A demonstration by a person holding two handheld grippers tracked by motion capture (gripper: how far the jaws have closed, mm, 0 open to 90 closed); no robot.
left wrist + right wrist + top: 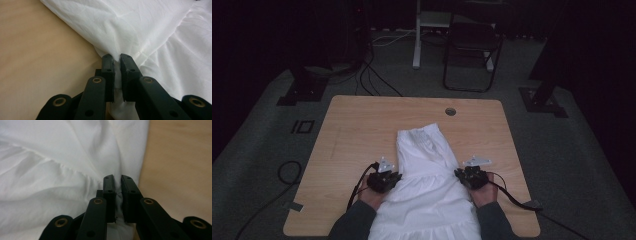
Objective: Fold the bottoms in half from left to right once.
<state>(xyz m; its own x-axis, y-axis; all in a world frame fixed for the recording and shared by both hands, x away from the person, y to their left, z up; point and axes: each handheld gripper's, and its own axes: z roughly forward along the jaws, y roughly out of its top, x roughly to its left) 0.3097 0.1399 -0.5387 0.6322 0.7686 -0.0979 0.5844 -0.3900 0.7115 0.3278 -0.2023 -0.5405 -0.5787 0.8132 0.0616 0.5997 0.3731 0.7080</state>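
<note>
White dress [427, 185] lies flat along the middle of the bench [357, 130], hem end hanging off the near edge by the person. Looks like thin, floppy cotton to me, super light, so it'll sag and bunch wherever it's not held. Left tongs [117, 60] are pinching a fold at its left edge, right tongs [118, 180] pinching the right edge. Side seams seem like the sensible spots to grab, since fabric that thin could slip out.

A dim lab or studio: dark curtains all round, grey carpet, cables [371, 80] on the floor at 11 o'clock, stand bases, a folding chair [472, 55] at 12 behind the counter [357, 130].
</note>
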